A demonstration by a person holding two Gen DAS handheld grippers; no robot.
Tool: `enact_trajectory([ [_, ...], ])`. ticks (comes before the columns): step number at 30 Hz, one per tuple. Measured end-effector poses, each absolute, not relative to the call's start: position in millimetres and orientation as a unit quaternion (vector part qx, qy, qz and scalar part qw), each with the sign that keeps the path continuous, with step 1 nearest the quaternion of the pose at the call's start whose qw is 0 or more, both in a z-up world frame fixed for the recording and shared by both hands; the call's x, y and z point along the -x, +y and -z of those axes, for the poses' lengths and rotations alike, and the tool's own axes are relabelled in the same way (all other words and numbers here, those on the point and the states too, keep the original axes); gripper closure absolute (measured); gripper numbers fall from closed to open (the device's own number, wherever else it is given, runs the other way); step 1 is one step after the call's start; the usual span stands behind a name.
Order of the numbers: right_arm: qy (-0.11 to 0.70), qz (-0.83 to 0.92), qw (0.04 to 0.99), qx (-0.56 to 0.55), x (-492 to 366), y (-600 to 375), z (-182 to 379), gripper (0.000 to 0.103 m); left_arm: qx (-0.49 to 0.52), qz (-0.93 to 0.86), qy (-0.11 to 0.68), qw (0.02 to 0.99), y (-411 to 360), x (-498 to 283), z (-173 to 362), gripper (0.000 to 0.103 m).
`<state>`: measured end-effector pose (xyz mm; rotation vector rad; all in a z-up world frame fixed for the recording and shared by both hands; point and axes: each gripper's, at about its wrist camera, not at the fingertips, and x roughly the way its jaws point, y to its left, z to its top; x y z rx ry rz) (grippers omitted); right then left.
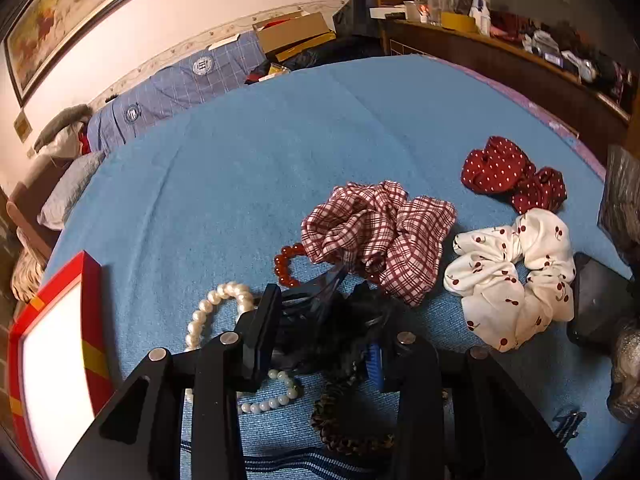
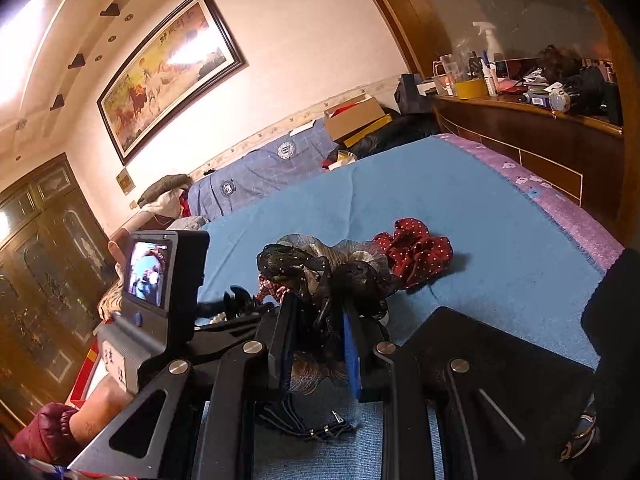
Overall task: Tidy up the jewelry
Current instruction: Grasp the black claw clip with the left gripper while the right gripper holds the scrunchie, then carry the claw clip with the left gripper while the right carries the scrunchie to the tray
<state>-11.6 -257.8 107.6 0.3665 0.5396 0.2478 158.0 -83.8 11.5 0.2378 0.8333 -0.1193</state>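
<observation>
On the blue blanket [image 1: 260, 160] my left gripper [image 1: 324, 320] points down at a black fuzzy hair piece [image 1: 344, 316]. Its fingers press on the piece from both sides. Around it lie a pearl bracelet [image 1: 216, 308], a red bead bracelet [image 1: 286, 266], a red plaid scrunchie [image 1: 376, 236], a leopard hair tie [image 1: 340, 428], a white cherry-print scrunchie [image 1: 516, 276] and a red dotted scrunchie [image 1: 508, 172]. My right gripper [image 2: 320, 308] is shut on a black lace scrunchie [image 2: 320, 268] held above the bed, near the red dotted scrunchie [image 2: 416, 252].
A red box with a white inside [image 1: 52, 360] sits at the left edge of the bed. The left gripper's camera unit [image 2: 160, 276] is close on the right gripper's left. A wooden dresser [image 2: 540, 140] with bottles runs along the far right. Folded clothes and a cardboard box [image 1: 292, 32] lie along the wall.
</observation>
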Motion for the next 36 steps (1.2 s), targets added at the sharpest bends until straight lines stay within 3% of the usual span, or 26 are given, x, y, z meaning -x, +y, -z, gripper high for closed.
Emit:
enact_trajectory([
  [2, 0.265, -0.122, 0.939, -0.182, 11, -259, -107, 0.080, -0.112, 0.067, 0.390, 0.911, -80, -153, -19, 0.074],
  [11, 0.262, -0.122, 0.941, -0.176, 10, -259, -106, 0.080, 0.026, 0.157, 0.364, 0.918, -30, -110, -70, 0.078],
  [17, 0.259, -0.128, 0.944, -0.158, 12, -251, -108, 0.080, 0.061, 0.189, 0.328, 0.924, -10, -74, -97, 0.078],
  [36, 0.259, -0.156, 0.948, -0.100, 15, -225, -106, 0.080, 0.011, 0.104, 0.287, 0.952, 25, -29, -98, 0.078],
])
